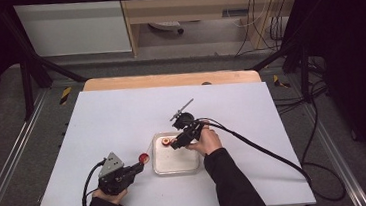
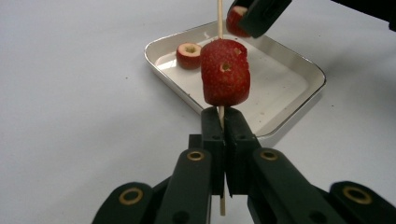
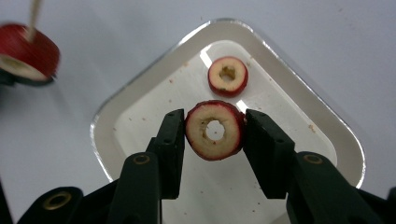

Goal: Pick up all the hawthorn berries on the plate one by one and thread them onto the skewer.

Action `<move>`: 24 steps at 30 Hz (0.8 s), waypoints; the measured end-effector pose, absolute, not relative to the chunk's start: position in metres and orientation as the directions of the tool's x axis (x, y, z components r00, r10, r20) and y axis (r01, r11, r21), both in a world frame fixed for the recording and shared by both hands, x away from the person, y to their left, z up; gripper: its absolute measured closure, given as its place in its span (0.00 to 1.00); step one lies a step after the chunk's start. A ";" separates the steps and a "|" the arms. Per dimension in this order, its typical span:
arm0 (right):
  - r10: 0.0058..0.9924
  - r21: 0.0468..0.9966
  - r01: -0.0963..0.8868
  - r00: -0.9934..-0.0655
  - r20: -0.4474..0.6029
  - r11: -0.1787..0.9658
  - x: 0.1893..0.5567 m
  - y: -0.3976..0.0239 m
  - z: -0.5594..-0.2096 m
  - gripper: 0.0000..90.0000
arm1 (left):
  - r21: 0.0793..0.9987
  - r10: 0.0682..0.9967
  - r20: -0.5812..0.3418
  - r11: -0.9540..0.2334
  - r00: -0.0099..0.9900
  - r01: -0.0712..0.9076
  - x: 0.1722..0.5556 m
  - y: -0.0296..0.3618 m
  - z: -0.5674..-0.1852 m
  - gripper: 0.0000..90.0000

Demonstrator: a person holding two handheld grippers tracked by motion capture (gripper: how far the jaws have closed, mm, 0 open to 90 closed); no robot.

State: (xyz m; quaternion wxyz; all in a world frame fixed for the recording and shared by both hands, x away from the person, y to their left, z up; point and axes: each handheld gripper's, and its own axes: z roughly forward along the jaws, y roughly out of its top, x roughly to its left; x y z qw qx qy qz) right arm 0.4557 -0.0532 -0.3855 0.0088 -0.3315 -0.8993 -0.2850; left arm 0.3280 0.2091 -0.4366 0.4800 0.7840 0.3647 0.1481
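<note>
**Over the tray, a third fruit ring is heading for the skewer**

Near the middle of the white table (image 1: 122, 118), the person is threading cored red fruit rings onto a thin wooden skewer (image 2: 219, 18). At the near left, the left gripper (image 2: 223, 122) is holding the skewer upright, its jaws pressed tight on the stick just below the stacked fruit (image 2: 225, 72). That stack is looking like two rings already pushed down together, sitting just left of the tray (image 2: 308, 70) and clear of the table.

To the right, the right gripper (image 3: 212, 133) is pinching a ring (image 3: 215, 130) by its red skin, one pad on each side, jaws narrowed onto it, the cored hole facing the camera. It is hanging above the tray floor, not touching it. In the left gripper view this ring is showing at the far top, close beside the skewer's upper part, though whether the tip is entering the hole cannot be told.

One more ring (image 3: 228, 76) is lying flat in the far part of the tray, untouched.

Judging by this, the job is about half done: two pieces on the stick, a third in the jaws waiting to be lined up and pushed down, and a fourth waiting to be picked up.
</note>
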 end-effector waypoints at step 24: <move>0.522 0.707 0.704 -0.581 0.625 -0.062 0.413 -0.095 -0.377 0.66 | 0.895 0.730 -0.130 -0.205 0.671 0.397 0.319 0.205 -0.432 0.98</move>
